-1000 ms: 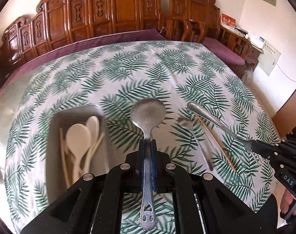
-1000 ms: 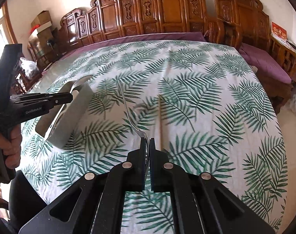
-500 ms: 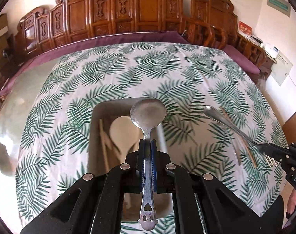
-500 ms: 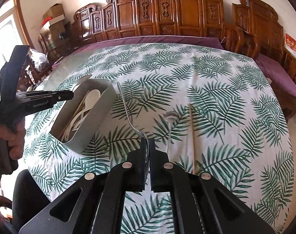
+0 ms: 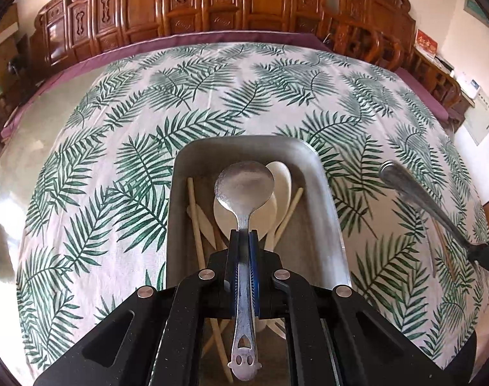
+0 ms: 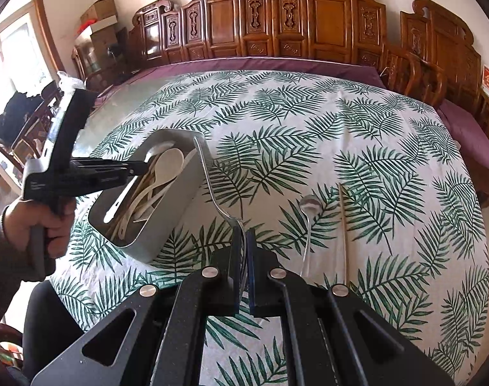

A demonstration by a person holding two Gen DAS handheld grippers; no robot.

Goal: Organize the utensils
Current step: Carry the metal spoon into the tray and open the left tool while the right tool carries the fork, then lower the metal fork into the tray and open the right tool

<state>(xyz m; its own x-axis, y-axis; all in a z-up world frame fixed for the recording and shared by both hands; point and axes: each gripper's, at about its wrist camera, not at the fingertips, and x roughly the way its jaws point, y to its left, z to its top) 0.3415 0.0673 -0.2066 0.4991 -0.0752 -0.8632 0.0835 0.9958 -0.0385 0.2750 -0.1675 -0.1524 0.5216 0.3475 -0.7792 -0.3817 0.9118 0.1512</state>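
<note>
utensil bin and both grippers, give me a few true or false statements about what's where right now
1. The left gripper is shut on a metal spoon above the grey bin. True.
2. The bin is empty. False: it holds cream spoons and chopsticks.
3. The right gripper holds a metal fork. True.
4. The fork's handle points back toward the camera. False: the fingers clamp the tine end, so the handle points away.
5. Nothing is left on the tablecloth. False: a small spoon and a chopstick lie there.
</note>
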